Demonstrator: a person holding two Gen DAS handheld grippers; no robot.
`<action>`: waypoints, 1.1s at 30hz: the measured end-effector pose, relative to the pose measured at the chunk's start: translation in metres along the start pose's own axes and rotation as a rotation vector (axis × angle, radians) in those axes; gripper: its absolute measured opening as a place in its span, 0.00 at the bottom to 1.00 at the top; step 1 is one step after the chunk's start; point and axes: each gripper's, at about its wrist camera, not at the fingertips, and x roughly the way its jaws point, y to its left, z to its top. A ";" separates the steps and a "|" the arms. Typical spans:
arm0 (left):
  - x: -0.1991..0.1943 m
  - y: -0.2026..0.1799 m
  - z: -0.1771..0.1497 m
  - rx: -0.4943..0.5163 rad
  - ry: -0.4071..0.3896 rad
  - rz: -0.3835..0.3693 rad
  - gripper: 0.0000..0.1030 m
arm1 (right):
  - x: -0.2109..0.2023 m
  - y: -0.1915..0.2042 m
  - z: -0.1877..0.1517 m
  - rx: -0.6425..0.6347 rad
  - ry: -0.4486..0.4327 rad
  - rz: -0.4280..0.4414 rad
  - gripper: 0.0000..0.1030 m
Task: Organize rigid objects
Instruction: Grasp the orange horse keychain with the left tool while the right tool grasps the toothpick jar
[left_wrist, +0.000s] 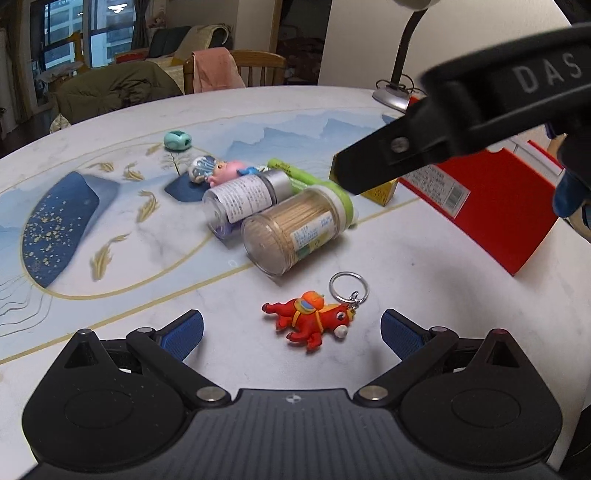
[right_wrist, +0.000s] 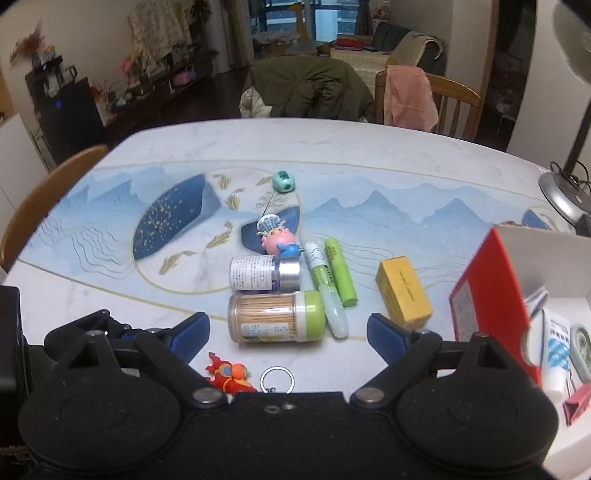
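Observation:
A red horse keychain (left_wrist: 312, 319) lies on the table just ahead of my open left gripper (left_wrist: 291, 328), between its blue pads; it also shows in the right wrist view (right_wrist: 231, 376). Behind it lie a toothpick jar (left_wrist: 291, 230) (right_wrist: 275, 315), a small labelled bottle (left_wrist: 243, 197) (right_wrist: 264, 273), two green markers (right_wrist: 332, 280), a pink figurine (right_wrist: 277, 238), a teal sharpener (right_wrist: 283, 181) and a yellow box (right_wrist: 402, 291). My right gripper (right_wrist: 288, 330) is open and empty above the table, just short of the jar. In the left wrist view it (left_wrist: 461, 107) hangs over the yellow box.
A red-and-white box (right_wrist: 491, 295) at the right holds a tube, a binder clip and other small items. A desk lamp base (right_wrist: 561, 195) stands at the far right. Wooden chairs with clothes stand beyond the table's far edge.

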 end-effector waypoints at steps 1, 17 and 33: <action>0.001 0.000 -0.001 0.004 -0.002 -0.002 1.00 | 0.004 0.002 0.001 -0.009 0.008 0.002 0.90; 0.013 -0.010 -0.004 0.092 -0.026 0.000 0.96 | 0.063 0.013 0.007 -0.104 0.100 -0.007 0.91; 0.006 -0.015 -0.007 0.134 -0.055 0.020 0.60 | 0.081 0.025 0.008 -0.171 0.130 -0.046 0.84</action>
